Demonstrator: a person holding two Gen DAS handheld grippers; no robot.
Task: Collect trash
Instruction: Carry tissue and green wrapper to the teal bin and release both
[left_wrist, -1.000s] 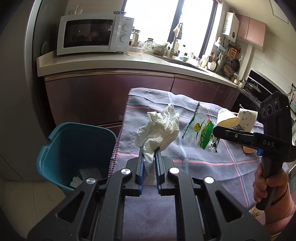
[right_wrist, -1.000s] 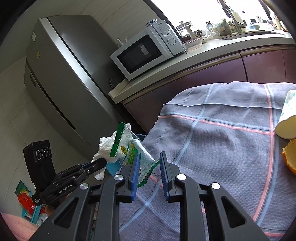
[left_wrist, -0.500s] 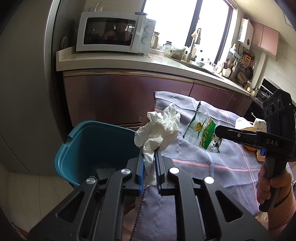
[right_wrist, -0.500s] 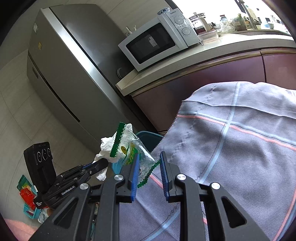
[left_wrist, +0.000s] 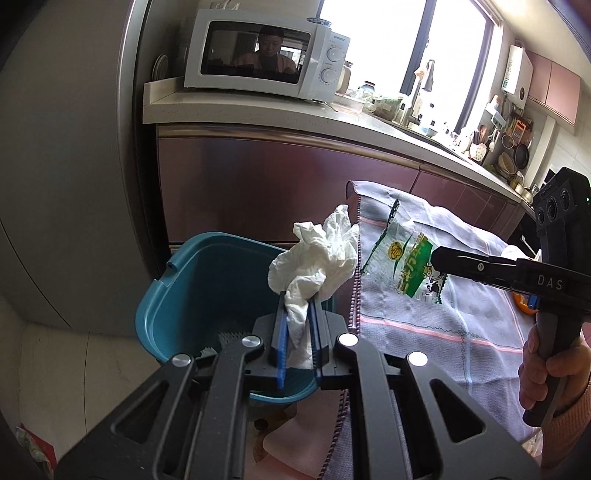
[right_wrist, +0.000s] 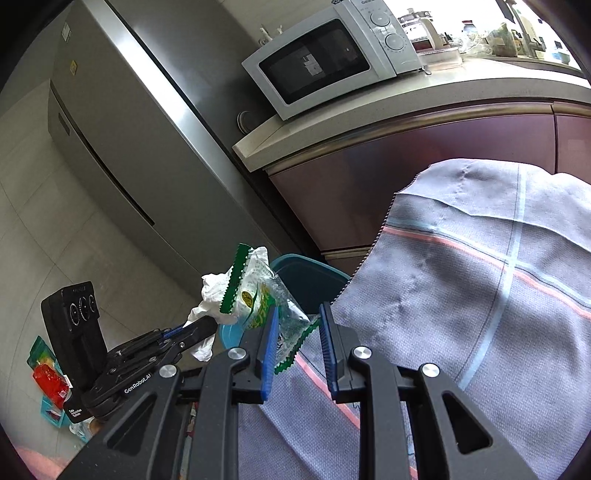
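Two pieces of trash are in the air at once, and both need a clean drop. The left gripper (left_wrist: 295, 314) has its jaws clamped on a crumpled white tissue (left_wrist: 314, 258), which hangs right over the open mouth of the teal bin (left_wrist: 177, 295) standing on the floor beside the cloth-covered table (left_wrist: 424, 332). The right gripper (right_wrist: 295, 332) carries a clear-and-green snack wrapper (right_wrist: 258, 295); its jaws stand a little apart with the wrapper caught between them, seemingly pressed mostly against the left-side pad, so that hold looks the looser of the two. From the left wrist view the wrapper (left_wrist: 410, 266) sits over the table's edge, not yet above the bin. The smart play, I'd say: let the tissue go first, since it is already lined up, with the jaws parted well inside the rim so the light paper does not drift out. Then bring the wrapper across past the cloth's fringe before releasing, because a flimsy film can cling to a pad or flutter sideways. Keeping the two grippers from bumping over that narrow opening matters too; they are close together.
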